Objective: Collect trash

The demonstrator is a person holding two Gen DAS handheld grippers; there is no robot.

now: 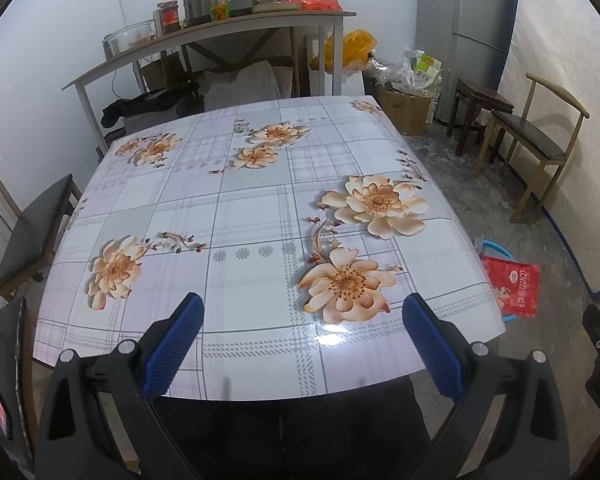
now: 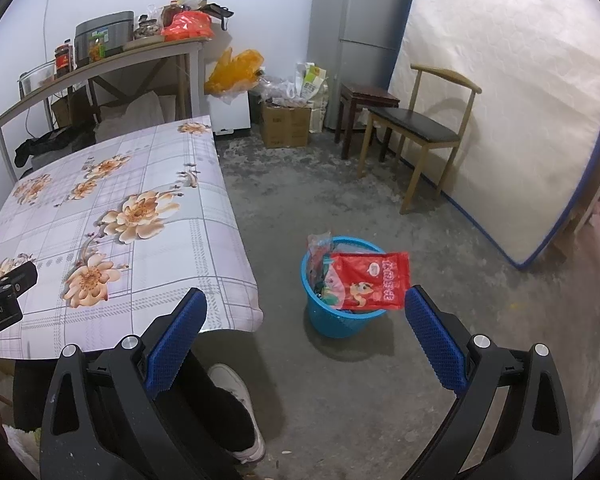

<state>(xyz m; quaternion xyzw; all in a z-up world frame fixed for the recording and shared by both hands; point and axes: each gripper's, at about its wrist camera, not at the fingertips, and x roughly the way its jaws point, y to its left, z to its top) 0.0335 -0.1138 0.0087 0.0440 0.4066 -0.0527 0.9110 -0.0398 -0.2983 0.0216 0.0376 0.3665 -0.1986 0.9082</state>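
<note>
A blue plastic waste basket (image 2: 342,318) stands on the concrete floor right of the table, with a red snack bag (image 2: 370,282) lying across its rim and more wrappers inside. The same red bag (image 1: 514,286) shows past the table's right edge in the left wrist view. My right gripper (image 2: 305,312) hangs open above the floor, just in front of the basket, holding nothing. My left gripper (image 1: 303,322) is open over the near edge of the flowered tablecloth (image 1: 240,216), nothing between its fingers. No loose trash shows on the tabletop.
A person's dark trouser leg and white shoe (image 2: 236,400) stand by the table corner. Wooden chairs (image 2: 424,132) and a stool sit at the right near a leaning mattress (image 2: 512,92). A cluttered shelf (image 1: 220,28), boxes and a fridge (image 2: 364,28) line the back wall.
</note>
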